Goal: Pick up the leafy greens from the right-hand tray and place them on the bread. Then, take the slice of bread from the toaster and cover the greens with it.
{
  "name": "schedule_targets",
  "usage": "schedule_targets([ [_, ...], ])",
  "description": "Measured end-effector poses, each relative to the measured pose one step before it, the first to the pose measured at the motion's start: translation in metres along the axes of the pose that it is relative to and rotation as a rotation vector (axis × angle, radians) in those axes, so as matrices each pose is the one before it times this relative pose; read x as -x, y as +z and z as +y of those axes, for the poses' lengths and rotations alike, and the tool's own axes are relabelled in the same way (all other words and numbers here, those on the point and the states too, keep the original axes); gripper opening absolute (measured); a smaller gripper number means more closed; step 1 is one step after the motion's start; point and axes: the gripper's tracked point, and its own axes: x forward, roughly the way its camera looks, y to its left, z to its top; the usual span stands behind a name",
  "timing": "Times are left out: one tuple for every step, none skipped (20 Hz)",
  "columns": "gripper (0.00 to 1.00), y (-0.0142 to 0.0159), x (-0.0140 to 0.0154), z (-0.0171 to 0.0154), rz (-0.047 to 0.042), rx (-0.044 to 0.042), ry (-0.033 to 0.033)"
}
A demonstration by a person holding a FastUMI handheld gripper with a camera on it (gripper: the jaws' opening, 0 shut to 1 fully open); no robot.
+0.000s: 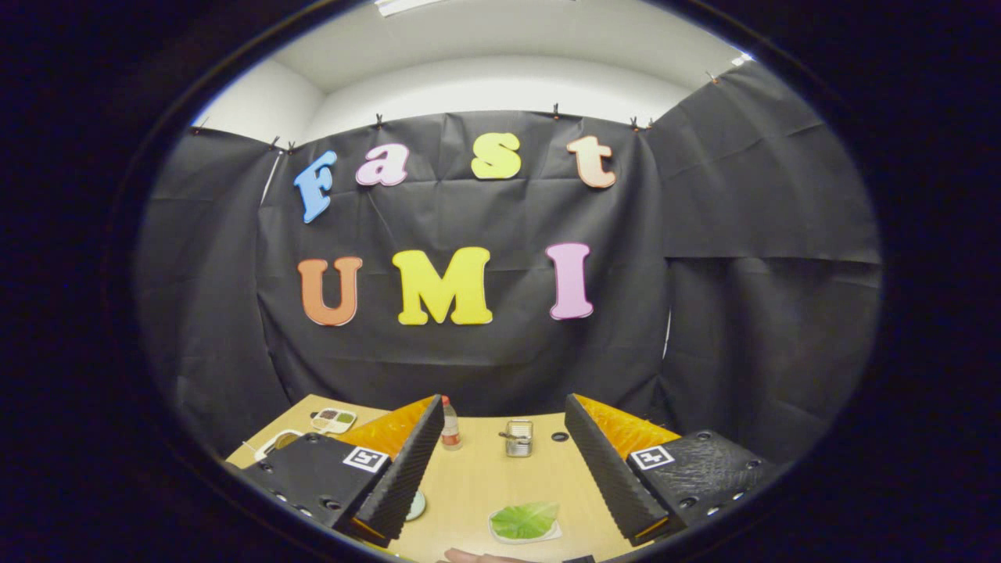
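Fingers of the hand-held gripper (500, 461) spread wide, holding nothing, above the wooden worktop (485, 477). Leafy greens (525, 520) lie on a white tray between the fingers — low and close. Toaster (518, 437) stands beyond, a bottle (450, 424) beside the left finger.

Even overhead light (407, 5); sharp centre, strong fisheye bending at edges.
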Motion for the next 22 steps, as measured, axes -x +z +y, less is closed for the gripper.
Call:
schedule_targets([
  [0.96, -0.00745, -0.00466, -0.00523, 0.01566, -0.00121, 0.00906],
  [0.96, -0.00948, -0.00749, -0.00842, 0.01612, -0.00065, 0.00231],
  [0.96, -0.01079, -0.00673, -0.00814, 0.01993, 0.00032, 0.00006],
  [0.96, -0.01306, -0.00659, -0.00729, 0.01931, 0.00197, 0.00612],
  [0.96, -0.0127, -0.0079, -0.00722, 0.02304, 0.00565, 0.00444],
  [0.96, -0.01378, -0.00939, -0.00843, 0.02417, 0.00167, 0.00527],
  [0.96, -0.01357, -0.00884, -0.00738, 0.02658, 0.00195, 0.00723],
  [0.96, -0.01396, -0.01029, -0.00729, 0.02938, 0.00337, 0.00802],
  [0.96, -0.0144, -0.01043, -0.00768, 0.03101, -0.00109, 0.00663],
  [0.96, -0.01259, -0.01024, -0.00782, 0.02934, -0.00558, 0.00453],
  [0.96, -0.01326, -0.01133, -0.00788, 0.03753, -0.00942, 0.00041],
  [0.96, -0.01366, -0.01183, -0.00765, 0.03245, -0.01159, 0.00381],
  [0.96, -0.01089, -0.0106, -0.0059, 0.03084, -0.01299, 0.00783],
  [0.96, -0.01286, -0.01157, -0.00667, 0.03055, -0.01, -0.00054],
  [0.96, -0.01224, -0.01142, -0.00672, 0.03308, -0.0086, 0.00214],
  [0.96, -0.01344, -0.0128, -0.00552, 0.03428, -0.00627, -0.00127],
  [0.96, -0.01262, -0.0125, -0.00585, 0.03505, -0.00103, 0.00066],
  [0.96, -0.01412, -0.01291, -0.00581, 0.03779, 0.00041, -0.00518],
  [0.96, -0.01258, -0.01197, -0.00628, 0.03538, -0.00316, -0.00731],
  [0.95, -0.01385, -0.01175, -0.00336, 0.04065, -0.00427, 0.00063],
  [0.95, -0.01155, -0.01144, -0.00014, 0.03887, -0.01192, 0.00898],
  [0.95, -0.01221, -0.01277, 0.00155, 0.04304, -0.01715, 0.00886],
])
